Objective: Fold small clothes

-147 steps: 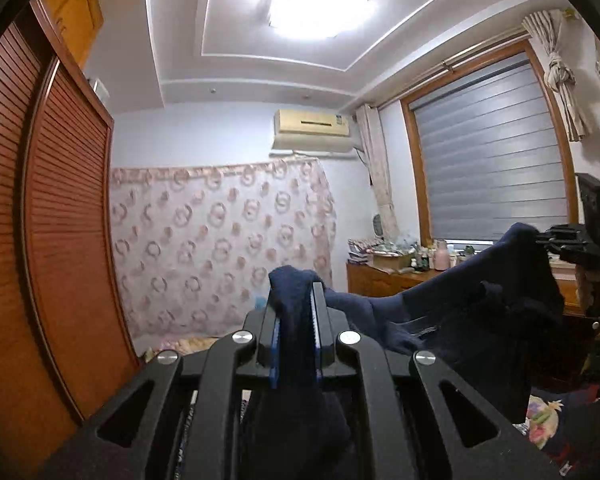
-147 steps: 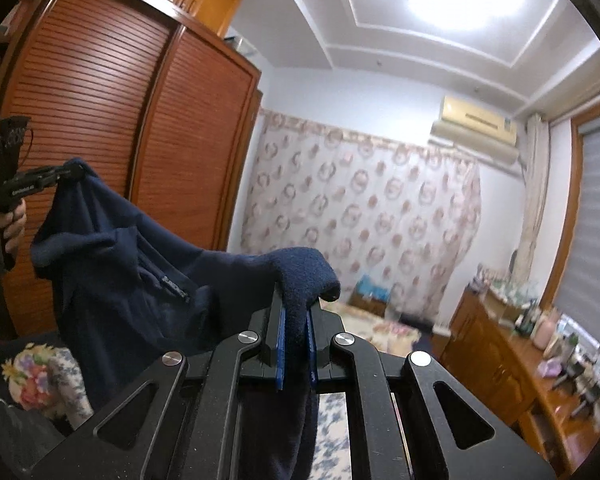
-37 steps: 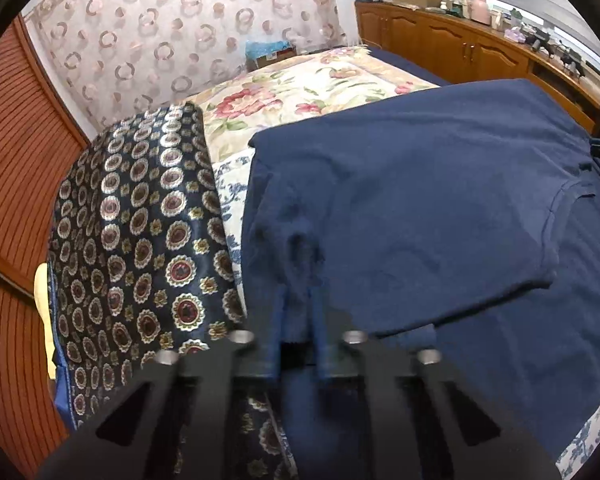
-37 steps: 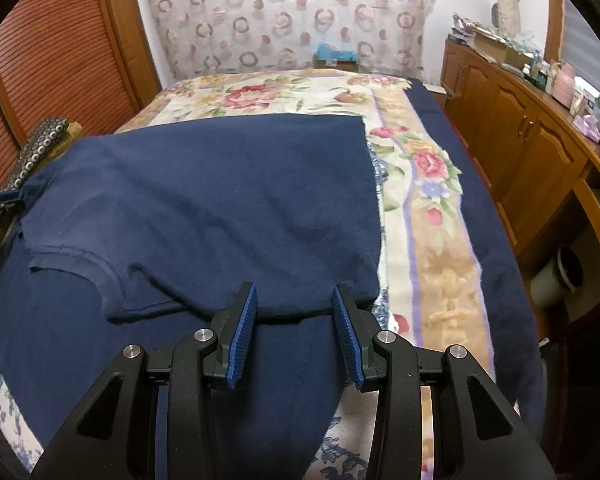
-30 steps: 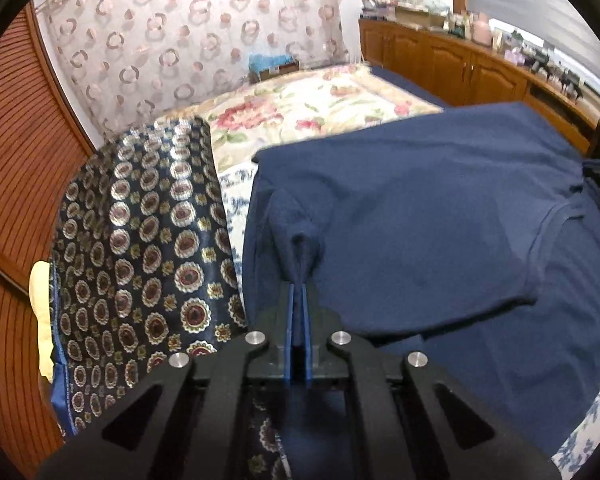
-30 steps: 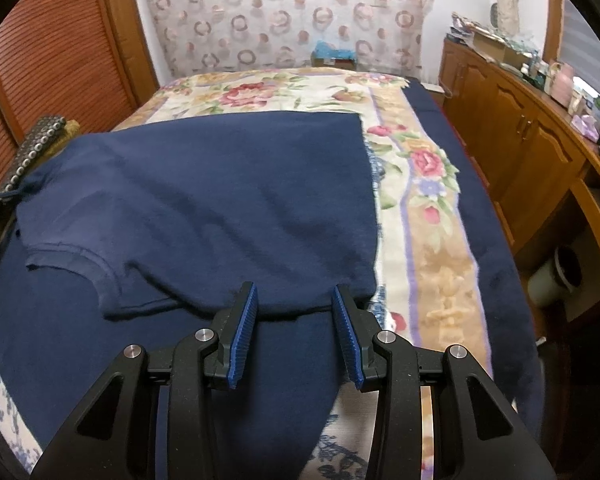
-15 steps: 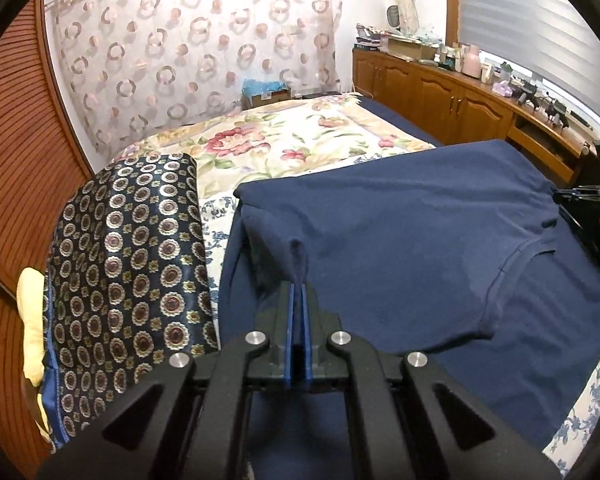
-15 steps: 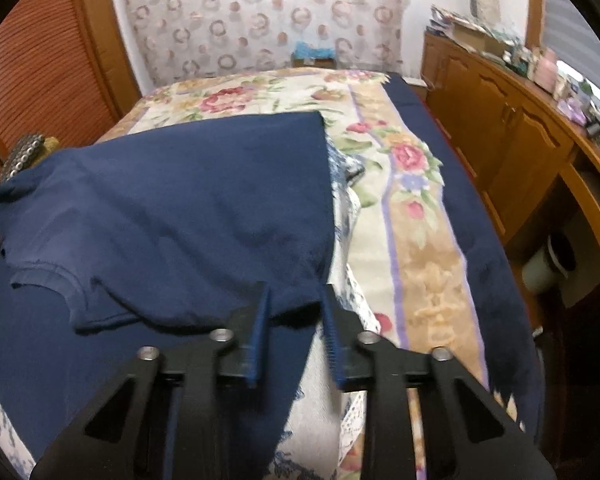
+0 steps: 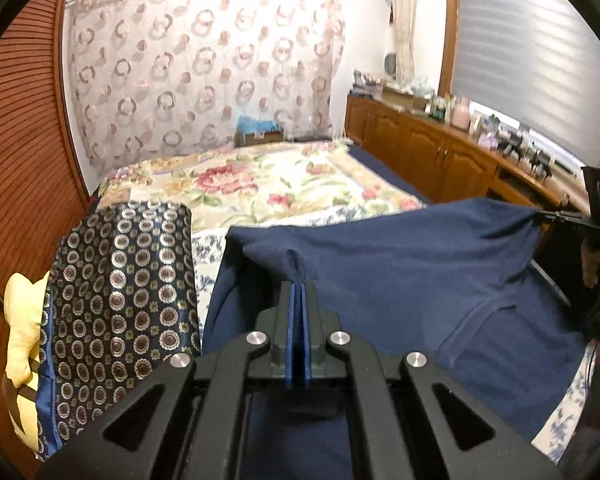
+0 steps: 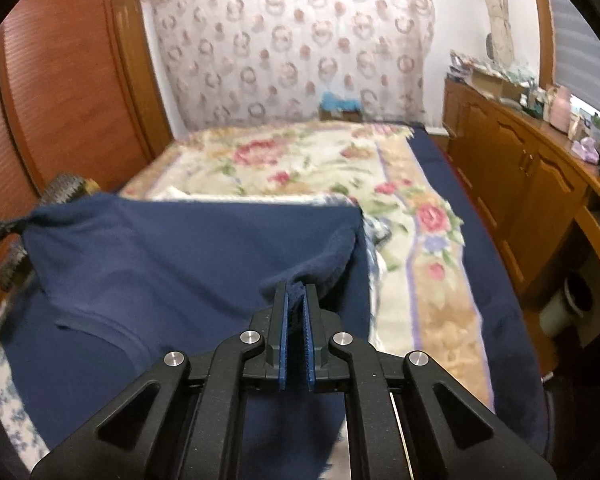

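While navy shirt hangs stretched over bed, left gripper clenched on corner at 6 o'clock, right gripper just closed, pinching opposite corner. Fold barely begun: both corners lifted, nothing doubled over yet; folds and laying flat remain.

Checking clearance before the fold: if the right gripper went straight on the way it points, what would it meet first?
The right gripper, jaws shut on the navy shirt, would push into that bunched fabric first. Beyond it the line seems to fall to the floral bedspread, though depth is unclear.
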Motion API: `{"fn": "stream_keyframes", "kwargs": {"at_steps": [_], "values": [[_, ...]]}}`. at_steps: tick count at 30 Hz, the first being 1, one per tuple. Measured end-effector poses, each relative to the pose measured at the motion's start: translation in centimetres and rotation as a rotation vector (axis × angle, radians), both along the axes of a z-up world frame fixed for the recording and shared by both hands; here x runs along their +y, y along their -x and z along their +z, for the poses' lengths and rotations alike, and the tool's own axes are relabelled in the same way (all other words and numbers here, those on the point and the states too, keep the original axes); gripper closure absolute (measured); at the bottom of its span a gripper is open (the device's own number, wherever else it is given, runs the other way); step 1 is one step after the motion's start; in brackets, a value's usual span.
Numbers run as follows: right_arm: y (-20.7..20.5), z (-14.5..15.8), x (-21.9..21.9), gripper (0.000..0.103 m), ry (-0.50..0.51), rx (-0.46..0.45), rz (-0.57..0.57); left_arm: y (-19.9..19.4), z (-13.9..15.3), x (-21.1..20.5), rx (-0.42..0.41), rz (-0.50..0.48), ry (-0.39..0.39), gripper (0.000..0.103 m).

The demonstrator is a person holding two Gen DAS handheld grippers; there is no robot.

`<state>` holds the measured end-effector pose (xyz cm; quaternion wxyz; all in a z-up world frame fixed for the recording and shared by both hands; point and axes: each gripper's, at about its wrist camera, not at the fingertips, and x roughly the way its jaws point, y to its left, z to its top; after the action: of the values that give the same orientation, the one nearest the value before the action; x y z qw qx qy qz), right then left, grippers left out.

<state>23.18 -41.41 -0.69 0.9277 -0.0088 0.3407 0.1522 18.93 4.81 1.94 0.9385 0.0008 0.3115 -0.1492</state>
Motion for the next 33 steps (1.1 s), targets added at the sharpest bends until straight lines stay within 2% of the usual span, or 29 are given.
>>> {"fn": "stream_keyframes", "kwargs": {"at_steps": [5, 10, 12, 18, 23, 27, 33], "values": [[2.2, 2.5, 0.6, 0.099, -0.013, -0.034, 0.024, 2.3, 1.3, 1.1, -0.040, 0.013, 0.053, 0.102], [5.1, 4.3, 1.0, 0.099, -0.008, -0.062, 0.034, 4.3, 1.2, 2.5, -0.051, 0.048, 0.052, 0.102], [6.2, 4.7, 0.9, 0.099, -0.005, -0.072, 0.032, 5.1, 1.0, 2.8, -0.057, 0.055, 0.032, 0.102], [9.7, 5.8, 0.4, 0.099, -0.012, -0.089, 0.024, 8.1, 1.0, 4.3, -0.068, 0.078, 0.051, 0.102], [13.2, 6.5, 0.3, 0.099, 0.001, -0.098, 0.012, 11.0, -0.2, 5.0, -0.057, 0.091, 0.089, 0.102], [15.7, 5.9, 0.3, 0.099, 0.018, -0.084, 0.007, 12.5, -1.9, 5.6, -0.026, 0.105, 0.114, 0.102], [16.6, 0.9, 0.5, 0.099, 0.054, 0.039, -0.016, 12.9, -5.0, 6.4, 0.037, 0.140, 0.134, 0.102]]}}
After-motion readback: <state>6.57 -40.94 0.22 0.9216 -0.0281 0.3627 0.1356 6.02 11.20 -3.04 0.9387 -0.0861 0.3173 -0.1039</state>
